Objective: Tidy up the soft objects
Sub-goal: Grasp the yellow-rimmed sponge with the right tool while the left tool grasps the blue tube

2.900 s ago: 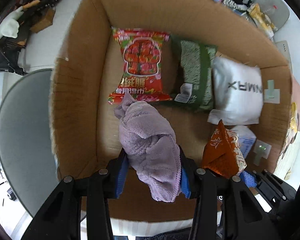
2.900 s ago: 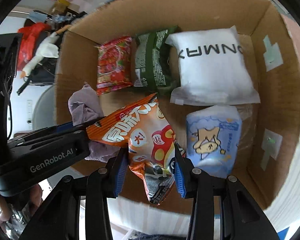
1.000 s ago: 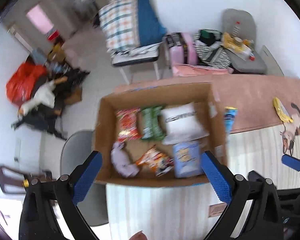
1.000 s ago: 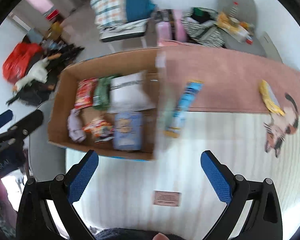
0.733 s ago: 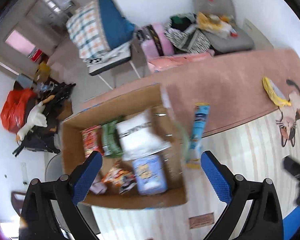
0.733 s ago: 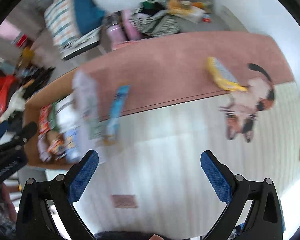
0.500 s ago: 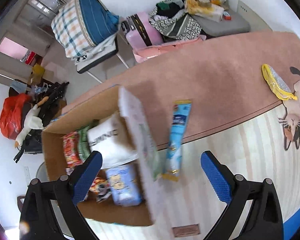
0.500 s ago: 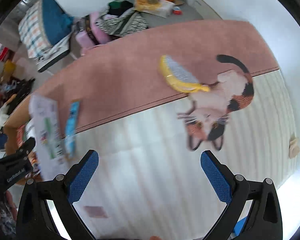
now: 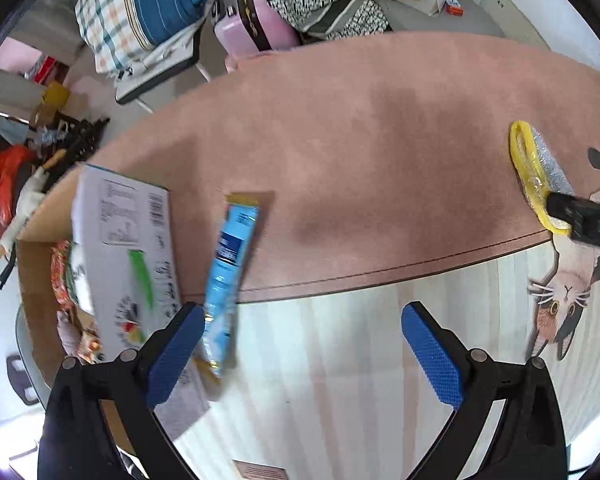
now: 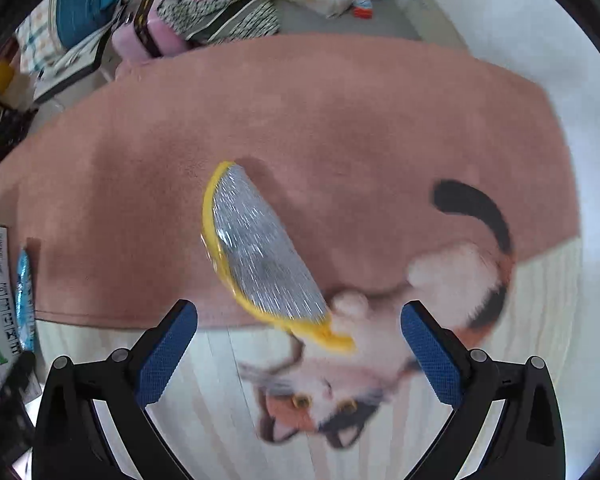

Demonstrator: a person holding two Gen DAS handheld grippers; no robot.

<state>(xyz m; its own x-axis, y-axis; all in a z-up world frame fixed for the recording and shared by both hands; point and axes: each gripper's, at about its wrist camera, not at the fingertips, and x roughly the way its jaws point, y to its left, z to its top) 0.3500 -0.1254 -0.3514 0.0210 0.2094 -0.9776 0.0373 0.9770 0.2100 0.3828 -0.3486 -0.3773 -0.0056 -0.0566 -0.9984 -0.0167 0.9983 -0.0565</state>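
Right wrist view puts our right hand-held gripper (image 10: 298, 342) spread wide and empty above the yellow-rimmed silver foil pouch (image 10: 260, 256) on the pink mat (image 10: 360, 128); we should descend and pinch across its narrow width. Our left hand-held gripper (image 9: 302, 350), equally spread, hangs near the long blue snack packet (image 9: 230, 276) beside the cardboard box (image 9: 36, 260).

My right gripper (image 10: 298, 344) spread wide, empty, above a yellow-rimmed silver pouch (image 10: 260, 256) on the pink rug (image 10: 340, 120), cat print (image 10: 380, 360) beneath.

Bright daylight, motion blur, fisheye edge warp, vignette
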